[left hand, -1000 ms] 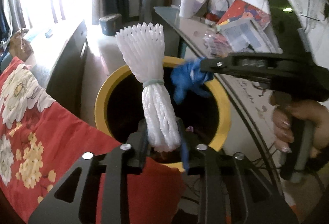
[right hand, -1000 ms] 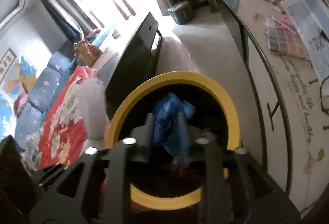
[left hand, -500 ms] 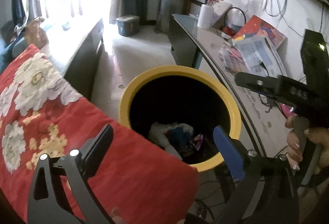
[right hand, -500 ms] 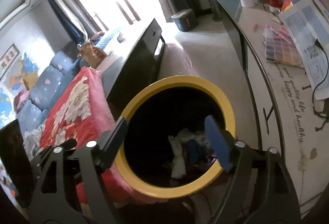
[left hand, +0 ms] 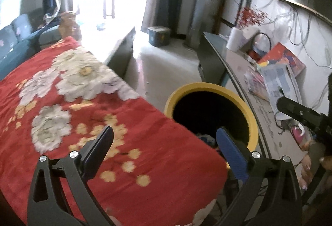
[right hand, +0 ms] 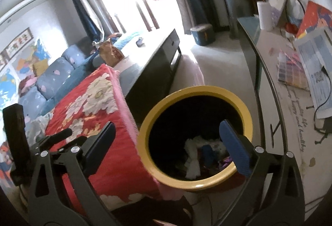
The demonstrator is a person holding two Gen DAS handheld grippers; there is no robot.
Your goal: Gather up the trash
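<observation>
Both drops look done — my left claw [left hand: 164, 143] stands spread wide with nothing between its pads, its jaws having just been opening, and my right claw [right hand: 168, 136] has likewise just been opening and is bare too. The trash [right hand: 199, 153] — a white net wad and a blue scrap among other bits — lies at the bottom of the bin [right hand: 145, 128], which in the right view sits at about 5 o'clock, touching the red blanket [left hand: 83, 101] at its 9 o'clock side.

To finish this release well, I would lift both claws straight clear of the yellow rim before swinging away, so no pad clips it. Then I would keep them spread and look toward the tabletop [right hand: 290, 101] at 3 o'clock for loose scraps. The papers there may not be trash — I cannot tell.
</observation>
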